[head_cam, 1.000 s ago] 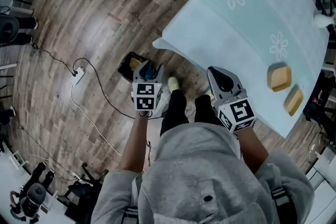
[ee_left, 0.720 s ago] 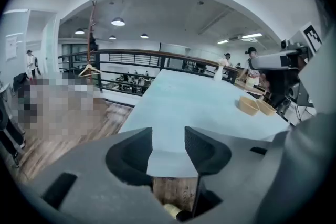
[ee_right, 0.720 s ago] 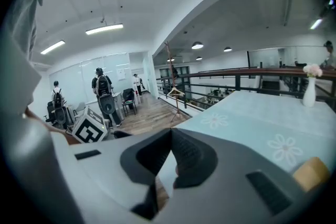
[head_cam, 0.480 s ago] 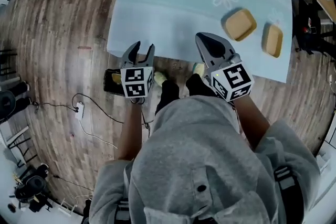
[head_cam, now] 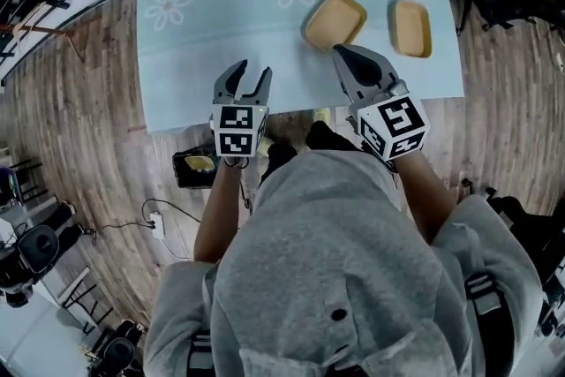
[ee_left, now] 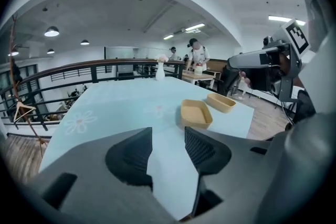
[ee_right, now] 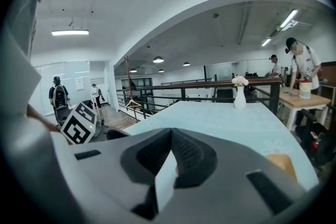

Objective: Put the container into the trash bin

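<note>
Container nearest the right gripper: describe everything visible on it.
The container is a shallow tan rectangular tray with rounded corners and a raised rim, seemingly moulded fibre, empty. It sits flat on the pale blue tablecloth, skewed to the table edge, just ahead of the right gripper, untouched, beside a second tray.

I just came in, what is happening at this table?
A person stands at the table with the pale blue flowered cloth, a gripper in each hand. The left gripper is open and empty, the right gripper shut on nothing. Two tan rectangular containers lie untouched on it. The black trash bin sits on the floor.
</note>
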A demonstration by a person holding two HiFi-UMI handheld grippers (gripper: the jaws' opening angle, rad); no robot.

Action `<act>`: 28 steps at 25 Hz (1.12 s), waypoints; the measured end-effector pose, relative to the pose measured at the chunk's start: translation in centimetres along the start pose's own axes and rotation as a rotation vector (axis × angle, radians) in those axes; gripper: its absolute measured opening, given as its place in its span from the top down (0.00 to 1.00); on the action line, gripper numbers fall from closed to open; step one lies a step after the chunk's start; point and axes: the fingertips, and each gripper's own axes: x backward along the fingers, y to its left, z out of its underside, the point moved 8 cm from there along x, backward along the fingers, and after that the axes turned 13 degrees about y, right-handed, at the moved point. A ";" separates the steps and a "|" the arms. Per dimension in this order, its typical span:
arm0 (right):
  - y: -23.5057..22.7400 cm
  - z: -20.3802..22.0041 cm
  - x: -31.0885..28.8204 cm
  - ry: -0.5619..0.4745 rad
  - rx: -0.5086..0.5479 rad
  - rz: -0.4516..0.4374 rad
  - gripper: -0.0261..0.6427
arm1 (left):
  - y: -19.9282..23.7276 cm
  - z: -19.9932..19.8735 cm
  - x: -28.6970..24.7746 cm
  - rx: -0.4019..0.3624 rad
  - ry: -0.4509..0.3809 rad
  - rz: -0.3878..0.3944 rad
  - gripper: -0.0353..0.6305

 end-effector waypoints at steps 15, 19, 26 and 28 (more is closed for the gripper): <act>-11.5 4.5 5.9 -0.030 -0.125 0.121 0.92 | -12.0 -5.8 -10.6 -0.244 0.102 0.141 0.64; -13.2 5.1 6.7 -0.037 -0.148 0.139 0.92 | -13.6 -6.2 -12.1 -0.281 0.134 0.160 0.64; -15.7 6.5 7.6 -0.036 -0.177 0.158 0.92 | -15.3 -6.4 -14.5 -0.306 0.199 0.173 0.64; -16.0 6.7 7.7 -0.037 -0.178 0.162 0.92 | -15.6 -6.3 -15.1 -0.316 0.223 0.178 0.64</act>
